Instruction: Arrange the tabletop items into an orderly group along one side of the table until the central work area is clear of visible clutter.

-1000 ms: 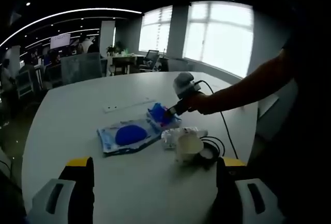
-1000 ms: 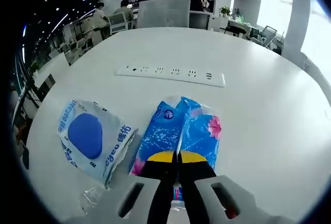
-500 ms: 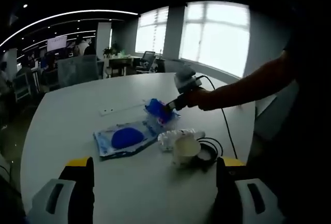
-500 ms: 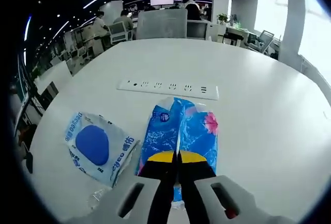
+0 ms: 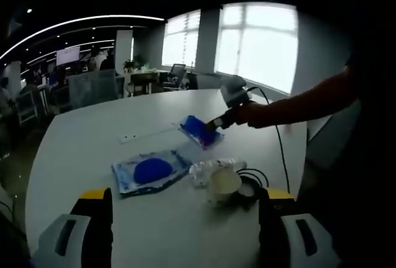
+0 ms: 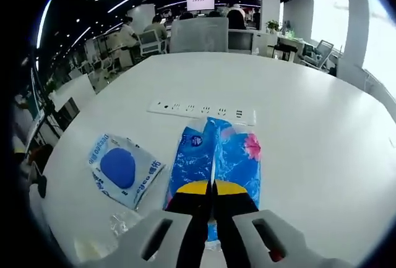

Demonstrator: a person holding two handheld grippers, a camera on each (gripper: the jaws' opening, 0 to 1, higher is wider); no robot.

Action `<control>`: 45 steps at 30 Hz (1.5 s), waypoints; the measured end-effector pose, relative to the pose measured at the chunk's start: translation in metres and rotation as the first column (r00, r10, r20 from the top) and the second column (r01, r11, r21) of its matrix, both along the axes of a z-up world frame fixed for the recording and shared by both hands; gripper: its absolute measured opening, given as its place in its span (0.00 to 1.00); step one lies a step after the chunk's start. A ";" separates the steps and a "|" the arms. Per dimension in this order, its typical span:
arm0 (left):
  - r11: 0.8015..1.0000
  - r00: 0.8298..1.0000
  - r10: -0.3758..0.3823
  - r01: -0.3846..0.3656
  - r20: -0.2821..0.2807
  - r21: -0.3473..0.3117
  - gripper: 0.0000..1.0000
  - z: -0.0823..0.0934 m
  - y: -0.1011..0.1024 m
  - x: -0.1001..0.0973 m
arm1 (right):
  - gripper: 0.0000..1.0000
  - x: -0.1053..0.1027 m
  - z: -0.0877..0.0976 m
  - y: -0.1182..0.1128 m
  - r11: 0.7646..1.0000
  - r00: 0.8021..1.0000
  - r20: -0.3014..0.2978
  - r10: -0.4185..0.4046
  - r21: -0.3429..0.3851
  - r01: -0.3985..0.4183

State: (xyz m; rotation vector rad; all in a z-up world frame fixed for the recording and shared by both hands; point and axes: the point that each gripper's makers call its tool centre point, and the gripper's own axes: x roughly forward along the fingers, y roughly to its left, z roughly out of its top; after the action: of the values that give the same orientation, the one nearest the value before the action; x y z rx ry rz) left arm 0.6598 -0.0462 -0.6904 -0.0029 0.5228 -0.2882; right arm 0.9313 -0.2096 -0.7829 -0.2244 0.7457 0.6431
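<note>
My right gripper is shut on the near end of a blue floral tissue pack and holds it above the white table. In the left gripper view the same gripper, held by a person's hand, carries the pack over the table beyond the other items. A white packet with a blue disc lies flat. Beside it sit a crumpled clear wrapper and a white cup. My left gripper hangs open over the near table edge with nothing between its jaws.
A white power strip lies across the table past the items. A black cable coils by the cup. Office desks, chairs and people stand beyond the far edge, with bright windows to one side.
The right gripper has lifted the tissue pack off the table and carried it up and away from the blue-disc packet. The left gripper stays open and still.
</note>
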 end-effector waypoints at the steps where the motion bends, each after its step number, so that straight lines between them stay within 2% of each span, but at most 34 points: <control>1: 1.000 1.000 -0.001 0.001 0.000 0.001 0.97 0.000 0.000 0.000 | 0.00 0.000 0.001 -0.001 1.000 1.000 0.000 0.003 0.001 -0.003; 8: 1.000 1.000 -0.013 0.013 0.000 0.006 0.97 -0.001 -0.004 0.004 | 0.00 0.009 0.013 -0.017 0.999 0.999 -0.006 0.052 0.018 -0.051; 10: 1.000 1.000 -0.013 0.013 0.001 0.005 0.97 0.000 -0.004 0.004 | 0.00 0.004 0.018 -0.024 0.998 0.998 -0.006 0.064 0.013 -0.064; 21: 1.000 1.000 -0.009 0.009 0.006 0.002 0.96 0.001 -0.002 0.008 | 0.00 0.006 0.033 -0.040 0.990 0.990 0.034 0.136 0.016 -0.137; 26: 1.000 1.000 -0.004 0.004 0.002 0.004 0.96 -0.001 -0.001 0.006 | 0.00 0.015 0.035 -0.053 0.984 0.983 0.046 0.175 0.004 -0.176; 27: 1.000 1.000 -0.002 0.002 0.002 0.006 0.97 0.000 -0.001 0.006 | 0.00 0.014 0.039 -0.054 0.980 0.979 0.049 0.199 0.020 -0.200; 30: 1.000 1.000 -0.002 0.002 0.003 0.008 0.97 0.000 -0.001 0.005 | 0.00 0.016 0.043 -0.061 0.971 0.969 0.068 0.237 -0.008 -0.237; 35: 1.000 1.000 0.002 -0.002 -0.001 0.017 0.96 -0.001 0.004 0.004 | 0.00 0.020 0.047 -0.065 0.963 0.961 0.063 0.268 0.003 -0.268; 38: 1.000 1.000 0.004 -0.004 0.000 0.019 0.96 -0.001 0.007 0.003 | 0.00 0.014 0.045 -0.068 0.939 0.936 0.068 0.344 -0.026 -0.343; 42: 1.000 1.000 0.012 -0.012 0.001 0.020 0.96 -0.001 0.008 0.003 | 0.00 0.012 0.040 -0.076 0.927 0.926 0.047 0.375 -0.030 -0.374; 45: 1.000 1.000 0.016 -0.016 -0.004 0.021 0.96 -0.002 0.006 0.001 | 0.00 0.006 0.034 -0.084 0.905 0.905 0.019 0.425 -0.040 -0.424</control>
State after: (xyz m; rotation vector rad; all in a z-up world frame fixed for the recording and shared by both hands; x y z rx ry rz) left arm 0.6613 -0.0397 -0.6922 0.0129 0.5293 -0.2673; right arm 0.9371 -0.2935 -0.7486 -0.4354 0.6862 1.0403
